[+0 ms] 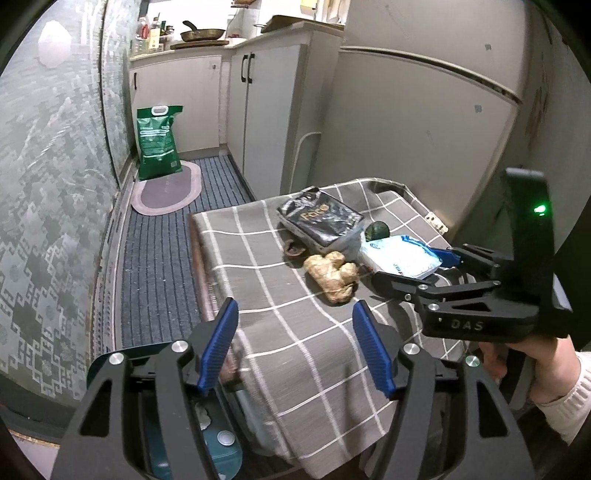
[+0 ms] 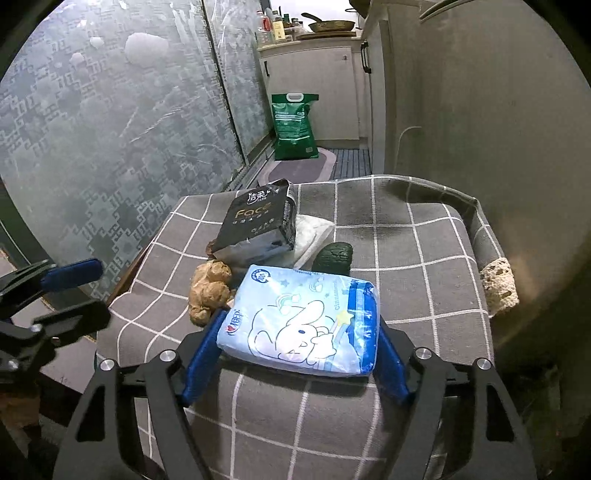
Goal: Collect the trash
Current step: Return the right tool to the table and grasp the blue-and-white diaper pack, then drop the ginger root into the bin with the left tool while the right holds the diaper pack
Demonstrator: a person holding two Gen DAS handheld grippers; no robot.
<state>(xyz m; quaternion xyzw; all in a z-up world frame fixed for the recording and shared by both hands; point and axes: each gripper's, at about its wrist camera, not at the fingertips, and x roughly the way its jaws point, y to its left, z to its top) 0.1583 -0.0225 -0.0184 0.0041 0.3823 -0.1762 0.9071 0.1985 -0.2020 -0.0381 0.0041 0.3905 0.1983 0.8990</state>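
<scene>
Left gripper (image 1: 293,345) gapes over a checked desk (image 1: 258,258); right gripper (image 1: 413,267) straddles a blue pack (image 1: 400,254) beside ginger (image 1: 332,277).

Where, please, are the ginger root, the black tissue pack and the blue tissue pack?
ginger root (image 1: 332,277): left wrist view, middle of the root.
black tissue pack (image 2: 258,225): right wrist view, printed front.
blue tissue pack (image 2: 303,321): right wrist view, rabbit picture.

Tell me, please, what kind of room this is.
Most likely a narrow home kitchen: a frying pan sits on the counter beside bottles, with cabinets below and what looks like a fridge.
</scene>
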